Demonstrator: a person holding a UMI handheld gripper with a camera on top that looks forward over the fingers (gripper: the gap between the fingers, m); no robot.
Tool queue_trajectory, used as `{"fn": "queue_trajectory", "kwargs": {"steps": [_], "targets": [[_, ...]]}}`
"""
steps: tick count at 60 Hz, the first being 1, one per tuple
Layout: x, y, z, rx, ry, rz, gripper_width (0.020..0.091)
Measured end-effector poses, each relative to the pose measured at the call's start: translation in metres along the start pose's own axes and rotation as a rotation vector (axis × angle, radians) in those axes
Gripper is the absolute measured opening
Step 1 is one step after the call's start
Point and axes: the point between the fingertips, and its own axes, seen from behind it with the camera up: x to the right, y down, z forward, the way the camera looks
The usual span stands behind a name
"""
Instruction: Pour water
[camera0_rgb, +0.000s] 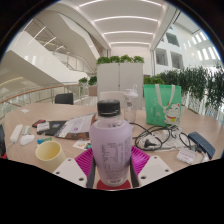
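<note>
Gripper (111, 165) fingers clamped on the water bottle (109, 135), pink pads (85, 160) pressing both its sides; the bottle is upright, dark cap on, so I'd judge pouring not started — cap off (if it's really sealed), carry and tilt are all left. Yellow cup (48, 152) sits left of the bottle, near and slightly ahead, the likely target, contents can't tell. Right of the bottle: black cables (160, 135) and white device (187, 155); beyond-right a green bag (161, 103); papers (62, 127) beyond-left; nothing between bottle and cup.
</note>
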Motion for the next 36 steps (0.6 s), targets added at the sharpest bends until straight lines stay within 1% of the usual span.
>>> {"fn": "queue_trajectory", "kwargs": {"steps": [1, 2, 5, 12, 16, 17, 25, 31, 34, 36], "targets": [[0.008, 0.018, 0.002, 0.007, -0.007, 0.005, 0.0516], [-0.002, 0.010, 0.004, -0.004, -0.001, -0.002, 0.0521], [-0.002, 0.015, 0.007, -0.007, -0.009, -0.008, 0.0520], [-0.002, 0.040, 0.010, -0.049, -0.051, 0.034, 0.0523], [-0.004, 0.056, 0.010, -0.088, -0.078, 0.032, 0.0531], [-0.004, 0.052, 0.010, -0.069, -0.083, 0.027, 0.0530], [-0.005, 0.056, 0.005, -0.076, -0.104, 0.023, 0.0535], [-0.005, 0.055, 0.004, -0.071, -0.104, 0.021, 0.0563], [-0.003, 0.059, 0.003, -0.092, -0.092, 0.016, 0.0587], [-0.002, 0.062, 0.000, -0.117, -0.083, 0.020, 0.0632]]}}
